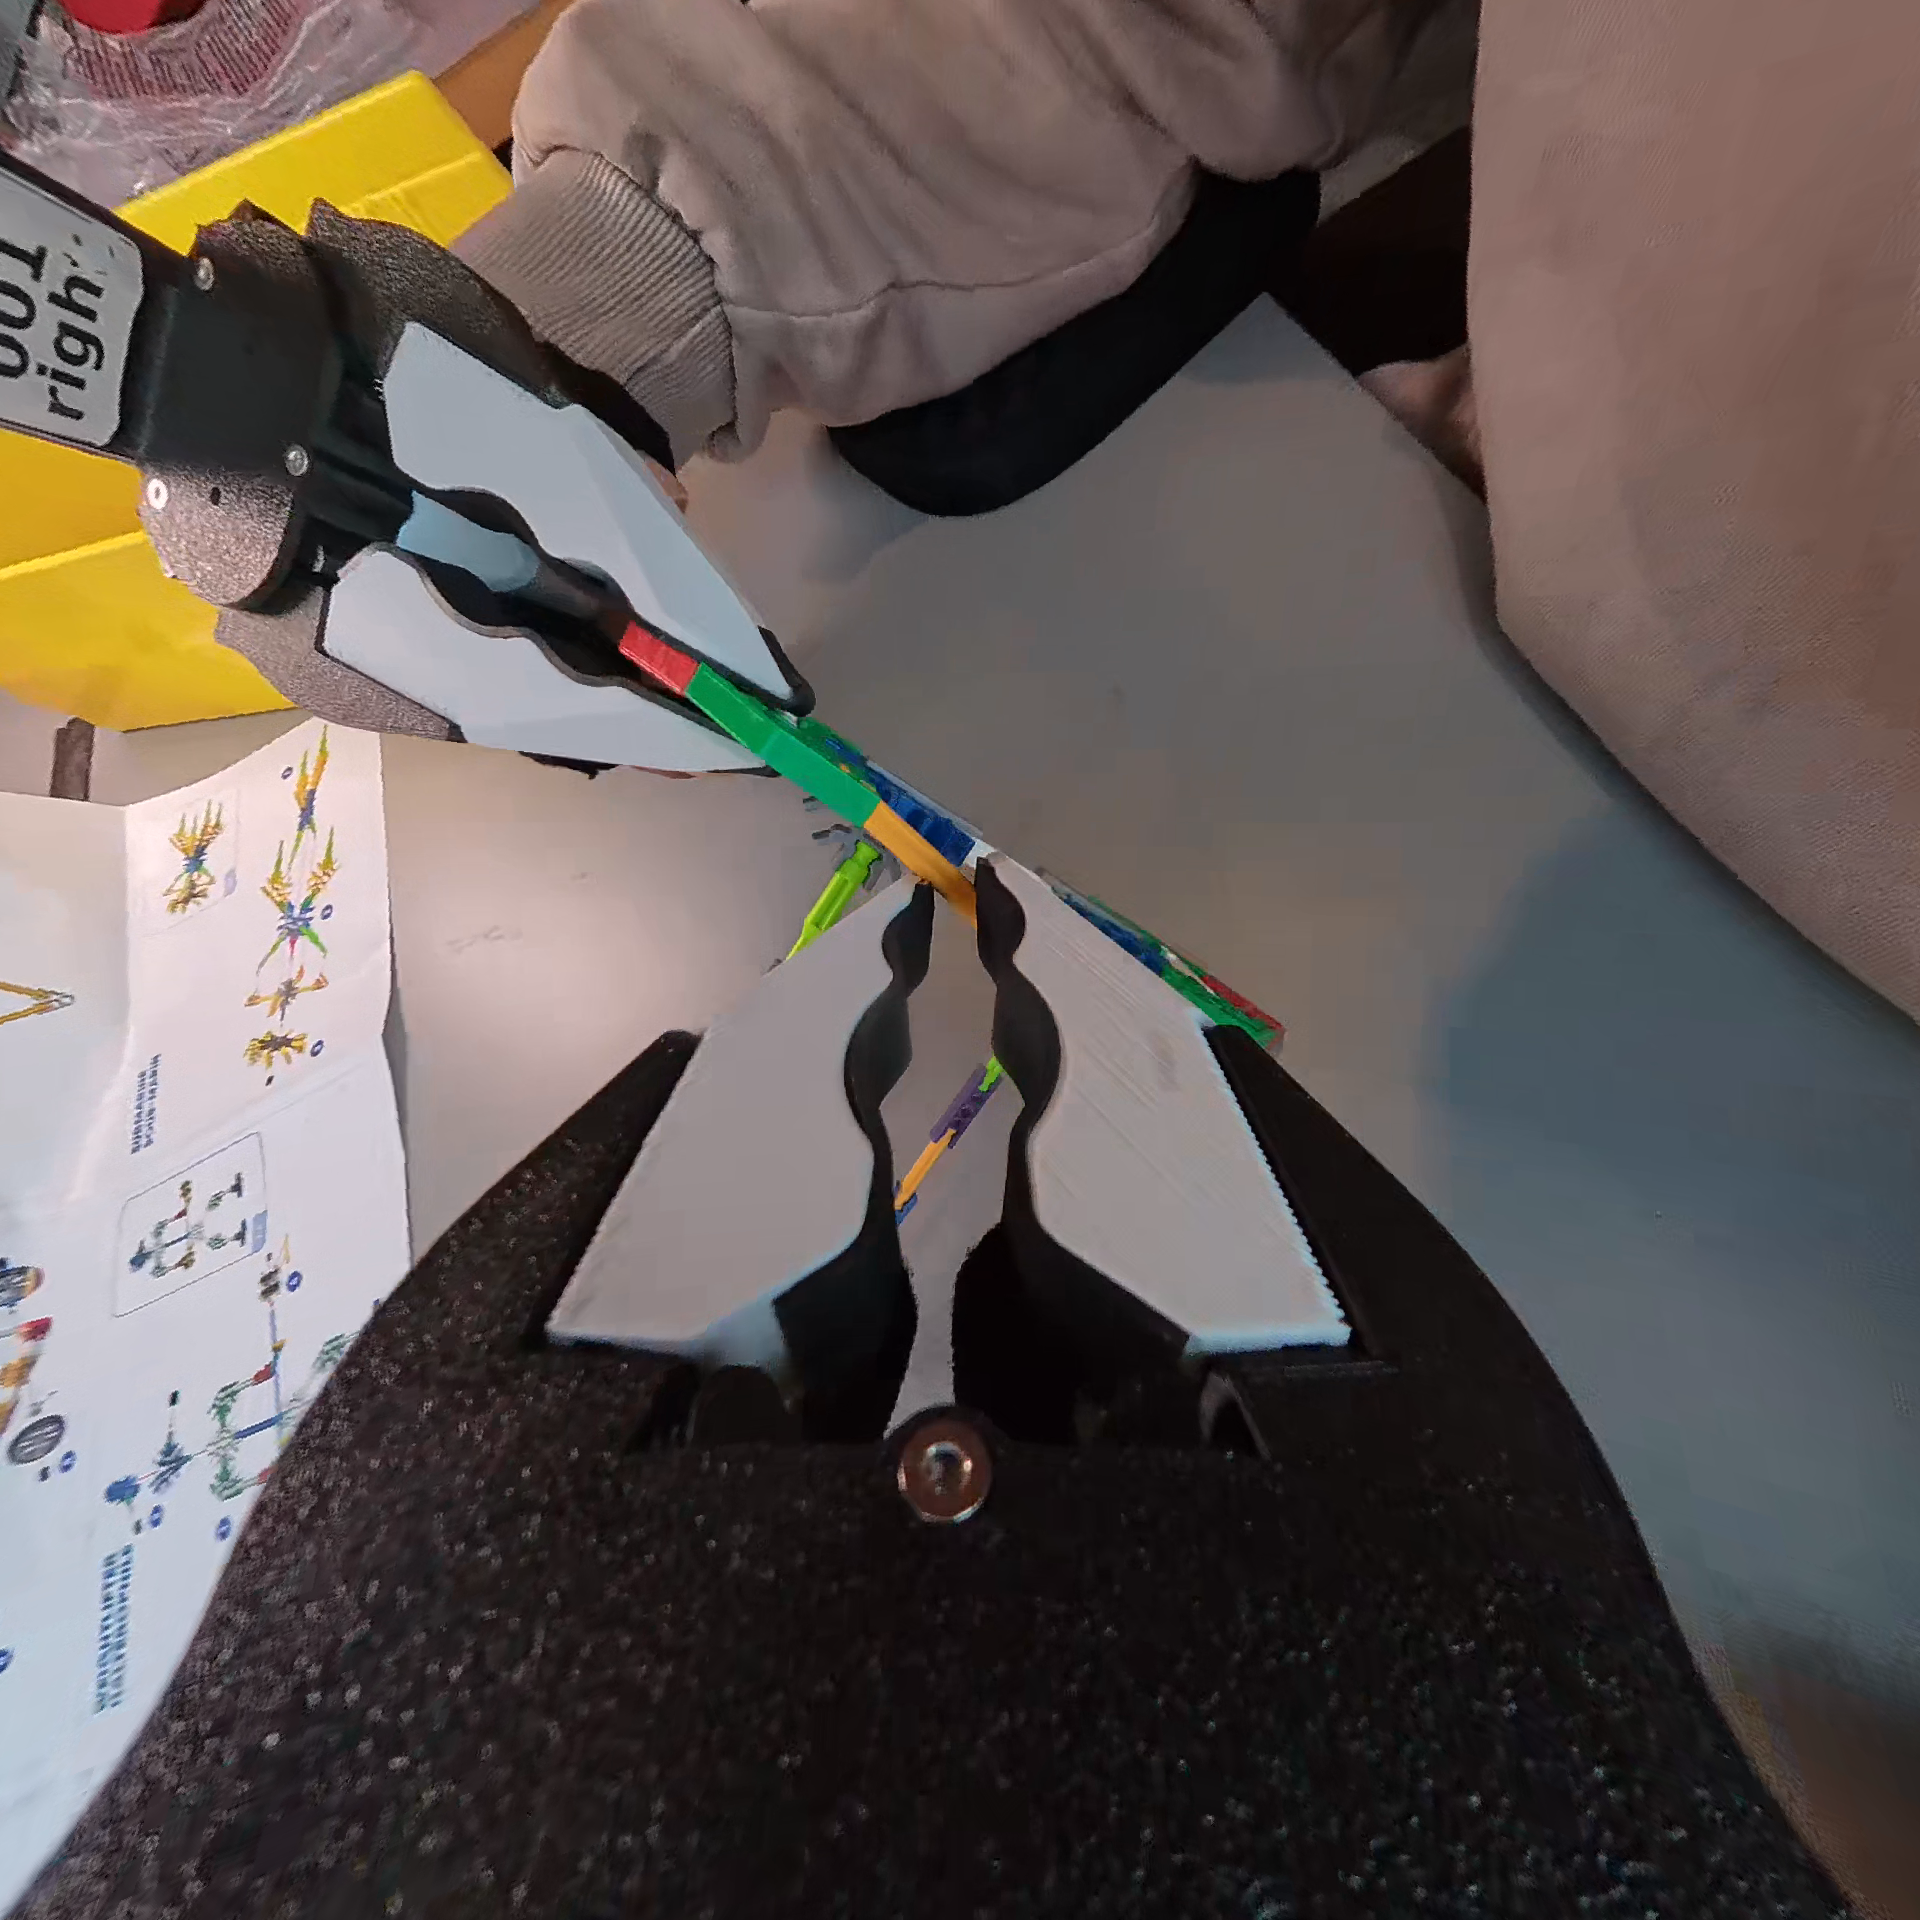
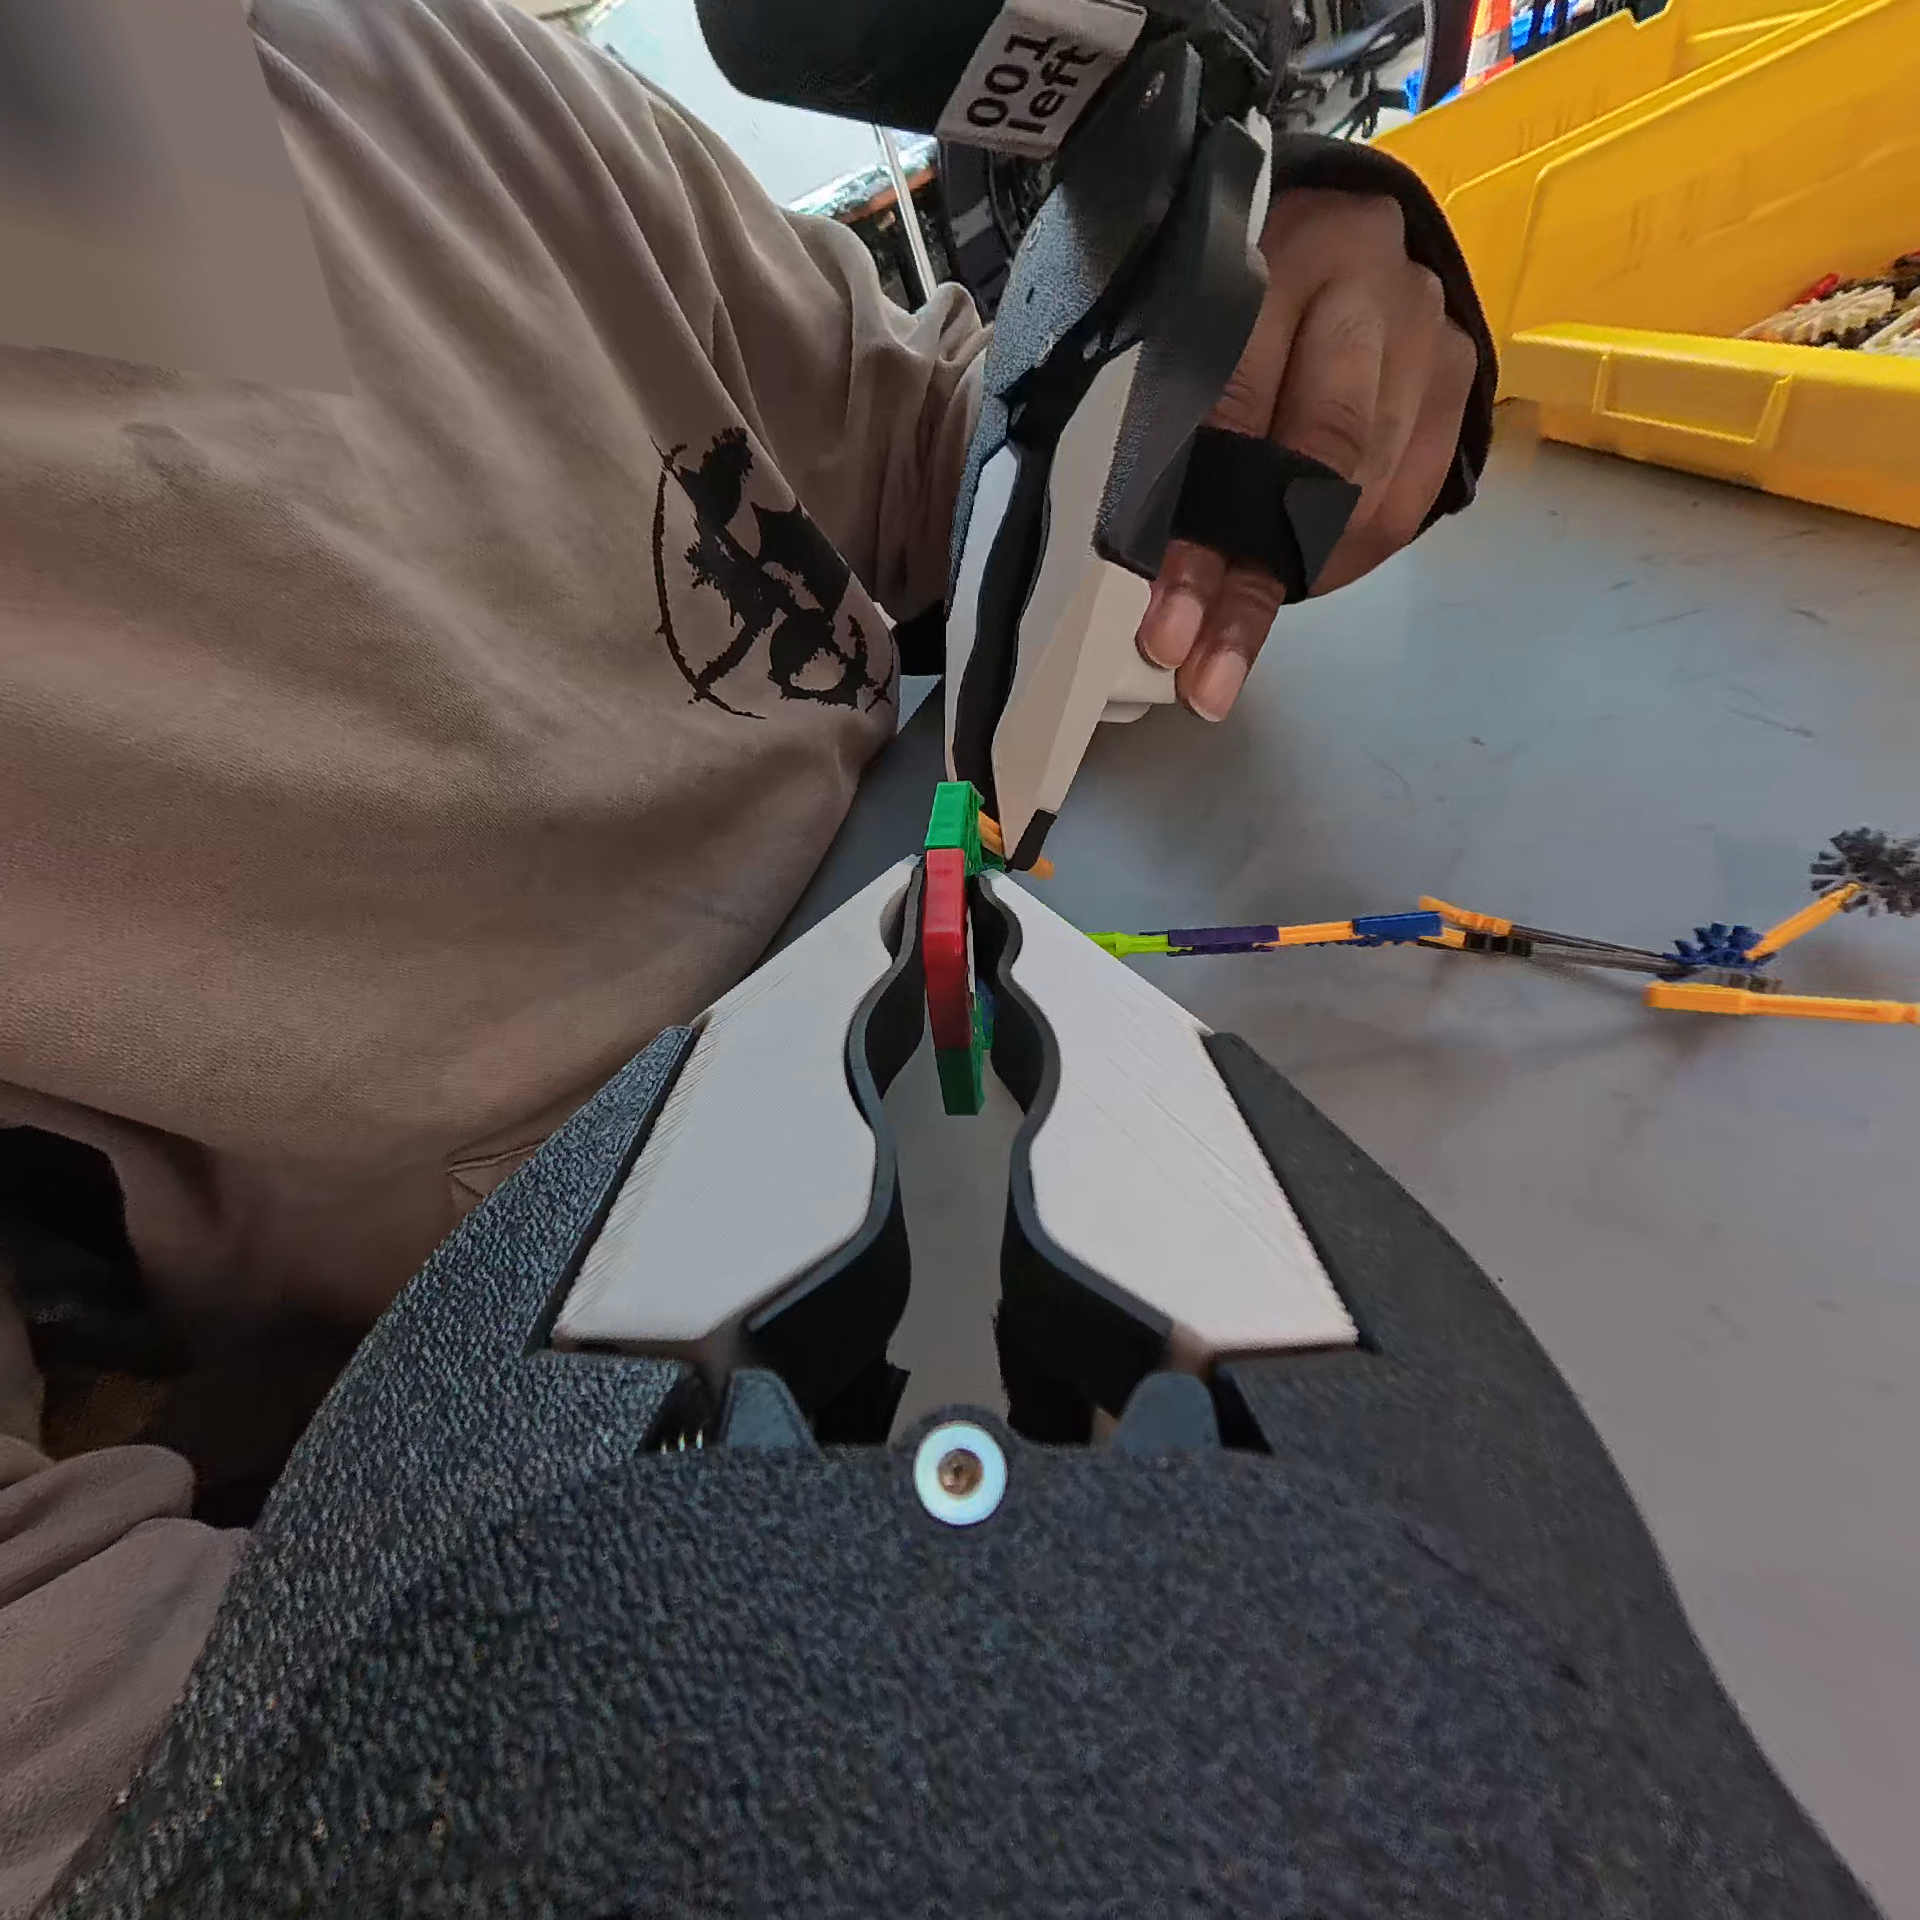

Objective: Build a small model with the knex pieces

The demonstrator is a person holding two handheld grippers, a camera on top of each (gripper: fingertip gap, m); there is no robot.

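A flat toy construction assembly (image 1: 831,769) of red, green, orange and blue clip-together pieces is held in the air between both grippers. My left gripper (image 1: 951,888) is shut on an orange rod (image 1: 914,847) near its middle. In the right wrist view the left gripper (image 2: 1023,836) comes down from above onto that orange rod (image 2: 1039,864). My right gripper (image 2: 951,881) is shut on the red and green end (image 2: 945,966) of the assembly. It also shows in the left wrist view (image 1: 774,727), at upper left. The far end of the assembly is hidden behind my left fingers.
A second rod-and-connector assembly (image 2: 1455,935) lies on the grey table (image 2: 1558,1247); part shows between my left fingers (image 1: 961,1107). Yellow bins (image 2: 1662,312) (image 1: 312,177) stand at the back. An instruction sheet (image 1: 208,1039) lies at left. A person's sleeve (image 1: 831,208) and torso (image 2: 416,623) are close. Some 4 cm of space lies between my two pairs of fingers.
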